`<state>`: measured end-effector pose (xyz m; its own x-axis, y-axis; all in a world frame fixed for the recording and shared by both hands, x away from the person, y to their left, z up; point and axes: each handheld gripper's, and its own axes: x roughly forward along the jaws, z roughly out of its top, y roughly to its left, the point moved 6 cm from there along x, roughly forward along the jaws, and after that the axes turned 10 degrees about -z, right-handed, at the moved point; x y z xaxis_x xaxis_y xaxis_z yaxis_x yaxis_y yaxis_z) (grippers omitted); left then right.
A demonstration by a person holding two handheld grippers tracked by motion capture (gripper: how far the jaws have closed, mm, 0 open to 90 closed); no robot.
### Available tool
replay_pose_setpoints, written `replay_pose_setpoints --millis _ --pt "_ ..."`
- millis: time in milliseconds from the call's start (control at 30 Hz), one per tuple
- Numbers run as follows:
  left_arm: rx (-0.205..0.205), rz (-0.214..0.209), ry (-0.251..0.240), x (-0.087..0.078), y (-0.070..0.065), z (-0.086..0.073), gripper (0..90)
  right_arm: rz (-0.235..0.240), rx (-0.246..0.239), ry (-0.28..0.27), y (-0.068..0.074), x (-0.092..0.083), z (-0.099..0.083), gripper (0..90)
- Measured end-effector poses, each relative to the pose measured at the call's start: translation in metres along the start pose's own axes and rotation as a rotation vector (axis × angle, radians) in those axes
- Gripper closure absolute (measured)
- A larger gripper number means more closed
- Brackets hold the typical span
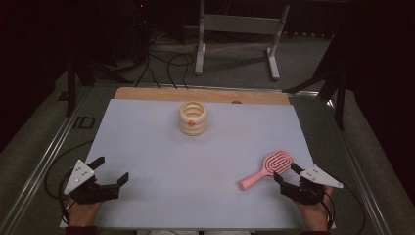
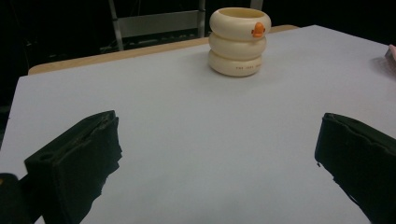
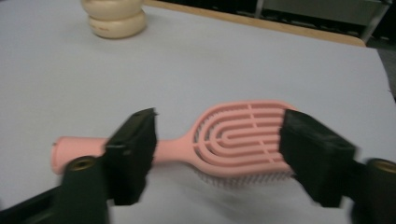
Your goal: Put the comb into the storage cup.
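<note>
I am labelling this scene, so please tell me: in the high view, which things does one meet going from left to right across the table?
left gripper → cream ring-stacked holder with an orange duck bill → pink vented hairbrush → right gripper, its jaws astride the brush head.

Cream holder (image 3: pixel 114 18) top cut off

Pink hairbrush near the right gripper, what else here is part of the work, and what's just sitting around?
In the work:
- pink hairbrush, between the right gripper's open jaws
- right gripper

Lying about:
- cream ringed holder with orange duck bill, far side of the table
- left gripper, open, apart from everything
</note>
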<state>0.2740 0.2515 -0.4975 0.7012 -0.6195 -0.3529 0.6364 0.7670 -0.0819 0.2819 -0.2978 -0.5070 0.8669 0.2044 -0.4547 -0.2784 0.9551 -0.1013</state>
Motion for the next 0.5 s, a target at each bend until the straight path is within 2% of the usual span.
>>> replay_pose_setpoints --millis 33,67,133,167,200,233,267,367,500 --pt "0.000 0.000 0.000 0.000 0.000 0.000 0.7 0.000 0.000 0.000 0.000 0.000 0.000 33.6" --pt "-0.001 0.002 -0.005 -0.001 0.000 0.000 0.7 -0.001 -0.002 0.006 0.000 0.000 0.000 39.4" --pt "-0.001 0.002 -0.005 -0.001 0.000 0.000 0.7 0.006 -0.004 0.019 -0.001 0.001 -0.001 39.4" --pt "-0.001 0.002 -0.005 -0.001 0.000 0.000 0.7 0.006 -0.004 0.019 -0.001 0.001 -0.001 48.8" --pt "-0.008 0.011 -0.008 -0.002 0.001 0.000 0.7 0.006 -0.004 0.019 -0.001 0.001 -0.001 48.8" --pt "-0.008 0.011 -0.008 -0.002 0.001 0.000 0.7 -0.005 -0.011 0.057 -0.001 0.005 0.000 60.7" --pt "-0.009 0.014 -0.008 -0.003 0.001 -0.001 0.7 -0.011 -0.028 0.067 -0.001 0.006 -0.001 66.4" --pt "-0.009 0.018 -0.012 -0.003 0.001 -0.001 0.7 -0.029 -0.061 0.092 -0.004 0.007 -0.002 75.3" --pt "-0.010 0.020 -0.011 -0.003 0.000 -0.001 0.7 -0.037 -0.042 0.121 -0.011 0.009 -0.005 89.9"
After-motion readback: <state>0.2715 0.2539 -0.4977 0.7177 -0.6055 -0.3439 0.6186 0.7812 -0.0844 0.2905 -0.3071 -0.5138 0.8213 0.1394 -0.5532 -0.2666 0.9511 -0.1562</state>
